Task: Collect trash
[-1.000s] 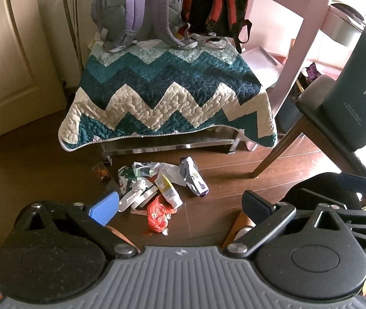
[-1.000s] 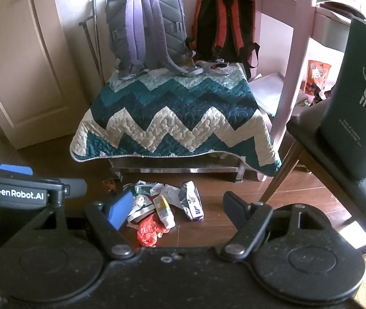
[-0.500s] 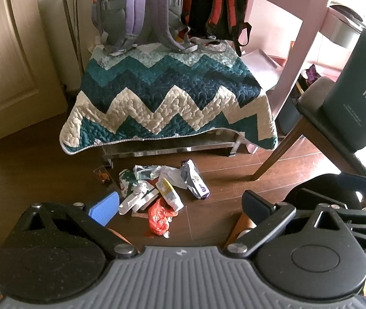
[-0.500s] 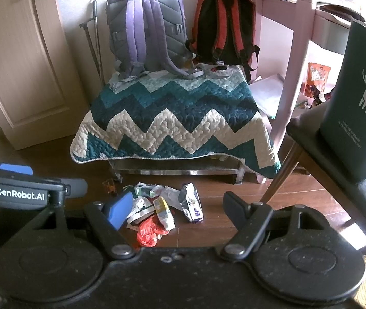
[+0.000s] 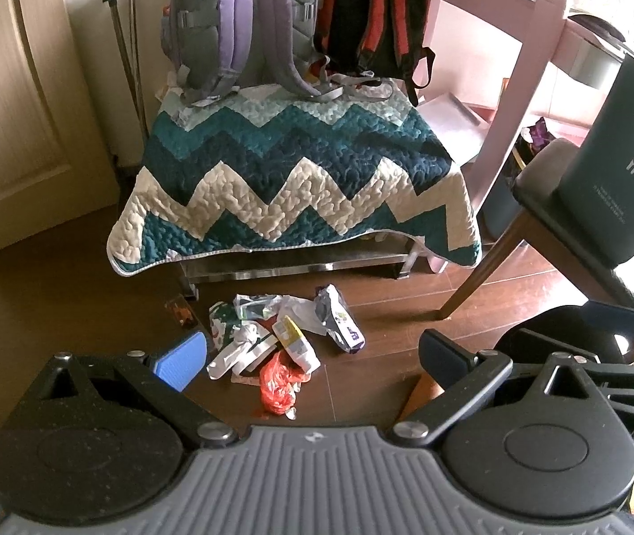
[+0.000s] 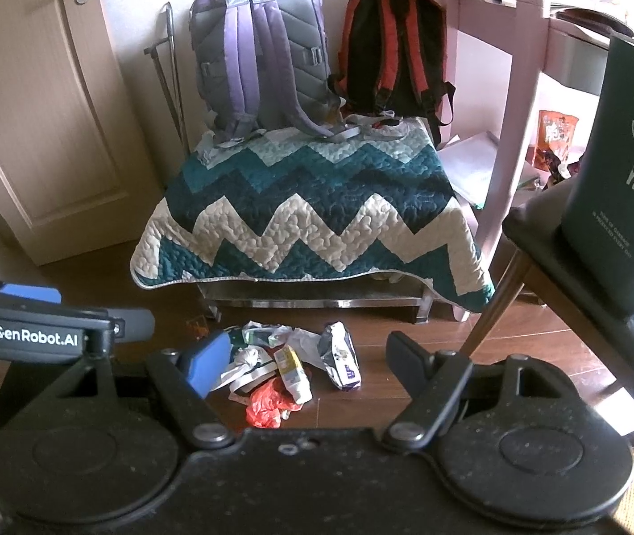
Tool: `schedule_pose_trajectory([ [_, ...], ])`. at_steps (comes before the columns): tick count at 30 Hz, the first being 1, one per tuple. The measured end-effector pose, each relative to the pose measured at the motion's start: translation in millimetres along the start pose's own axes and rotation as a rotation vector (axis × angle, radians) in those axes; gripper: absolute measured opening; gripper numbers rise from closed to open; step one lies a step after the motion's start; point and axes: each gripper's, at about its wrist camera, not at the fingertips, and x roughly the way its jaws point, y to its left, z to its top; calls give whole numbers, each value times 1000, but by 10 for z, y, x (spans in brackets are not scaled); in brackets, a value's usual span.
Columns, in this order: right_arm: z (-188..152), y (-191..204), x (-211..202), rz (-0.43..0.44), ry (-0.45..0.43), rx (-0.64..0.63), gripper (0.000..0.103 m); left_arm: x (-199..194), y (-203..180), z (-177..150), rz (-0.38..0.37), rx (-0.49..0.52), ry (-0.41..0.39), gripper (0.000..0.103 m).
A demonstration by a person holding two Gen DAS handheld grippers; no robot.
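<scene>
Red plastic wrapper [image 5: 277, 384] nearest of all, crumpled on the wooden floor [image 5: 375, 383], at the near edge of the trash pile [image 5: 272, 339]. Just beyond it, a yellow-and-white packet [image 5: 295, 342] with long axis running away and slightly leftward; to its left, white crumpled wrappers [image 5: 238, 350]; to its right, a purple-and-silver pouch [image 5: 339, 323], also lying lengthwise away from the jaws. Farther on, clear and green film against the foot of the quilt-draped bench [image 5: 299, 183], with two backpacks [image 5: 245, 22] on top at the far wall.

Left gripper [image 5: 312, 350] spread wide, holding nothing; pile dead ahead and below, framed between the blue pad and the black finger. Right gripper [image 6: 308, 354] likewise released and empty, same pile centred between its fingers, red wrapper [image 6: 265, 405] closest there too. Both well above the floor, apart from the trash. Hard to call which is nearer; probably the left, by a little. Green deer-print bin [image 6: 620, 169] standing on the chair [image 6: 584, 285] to the right, so likely drop point lies on the right gripper's side. Coming move, by judgement: straight descent forward and down onto the red wrapper.
</scene>
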Motion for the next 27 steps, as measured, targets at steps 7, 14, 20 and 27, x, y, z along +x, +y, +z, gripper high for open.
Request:
schedule_pose_trajectory([
  [7,-13,4,4,0,1,-1,77,1,-27,0,1,-3,-1,102],
  [14,39,-5,37,-4,13,-2,77,111,37,2,-16,-34,16,102],
  [20,114,-9,188,5,4,-52,77,365,196,104,-29,-67,29,102],
  [27,296,-70,780,35,7,-81,77,937,634,318,11,-144,57,102],
])
